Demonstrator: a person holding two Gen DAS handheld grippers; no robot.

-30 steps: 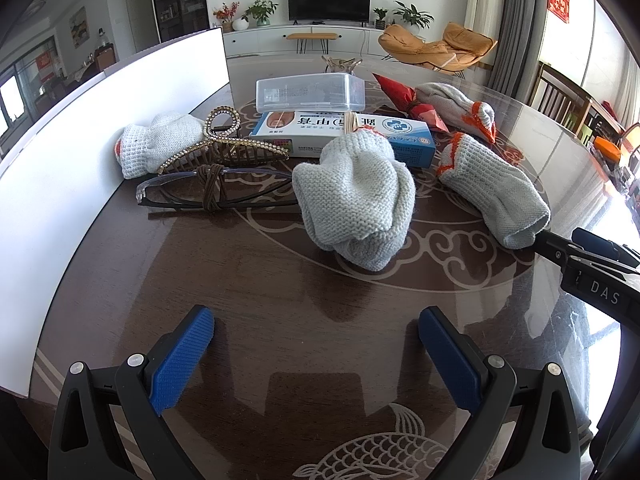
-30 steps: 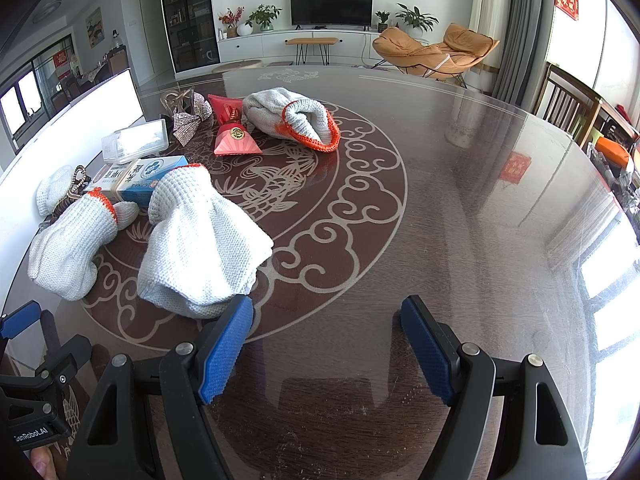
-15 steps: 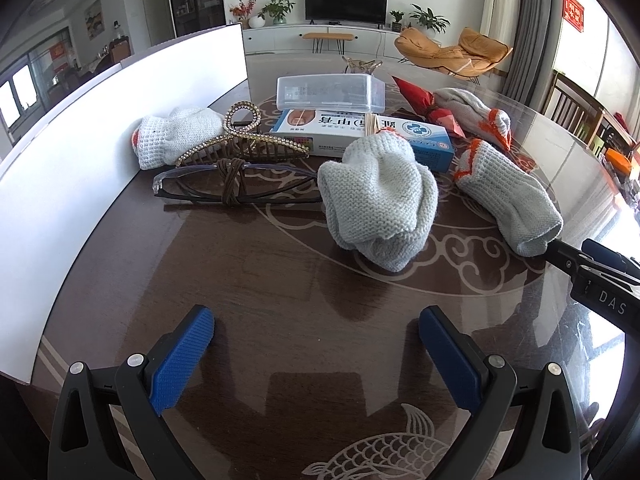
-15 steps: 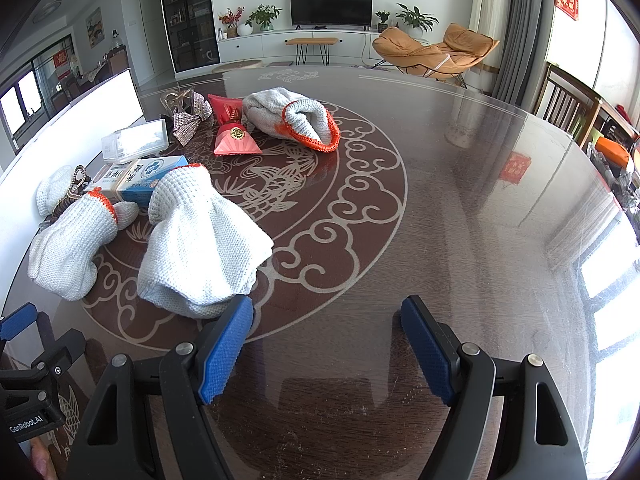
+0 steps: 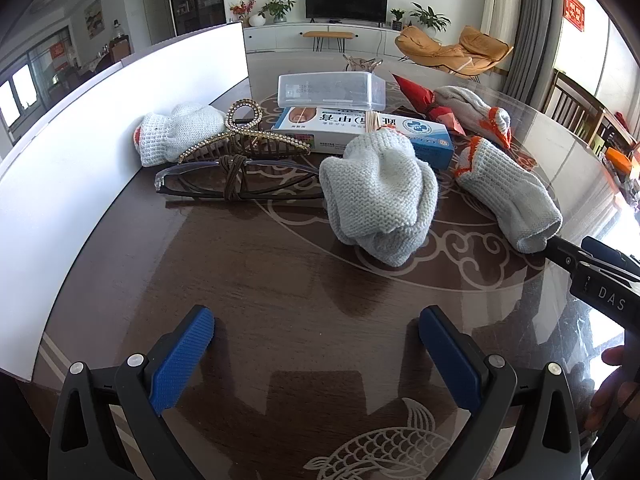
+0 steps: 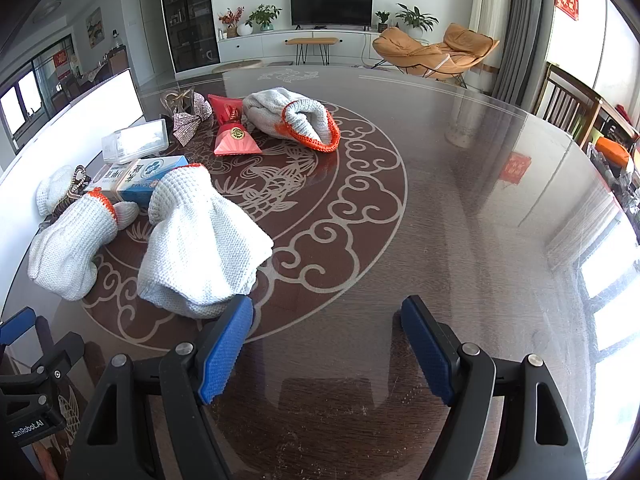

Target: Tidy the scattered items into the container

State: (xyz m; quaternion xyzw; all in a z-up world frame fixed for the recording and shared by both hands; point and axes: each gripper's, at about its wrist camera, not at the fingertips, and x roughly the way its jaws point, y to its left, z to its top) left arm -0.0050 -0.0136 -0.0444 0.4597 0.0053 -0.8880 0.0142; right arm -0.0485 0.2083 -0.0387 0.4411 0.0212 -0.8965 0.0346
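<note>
Several items lie on the dark round table. In the left wrist view I see a crumpled white knit glove in the middle, a second glove to its right, and a third by the container's white wall. Between them lie a rhinestone hair claw, glasses, a blue-white box and a clear case. My left gripper is open, short of the middle glove. My right gripper is open, its left finger beside a glove.
Farther back lie a red pouch, an orange-cuffed glove and a sparkly bow. The right half of the table is bare glass. Chairs stand past the right edge. A hand holds the right gripper's handle.
The left gripper has shifted a little to the left, so the items sit further right in its view. The right gripper has not moved. Both stay open.
</note>
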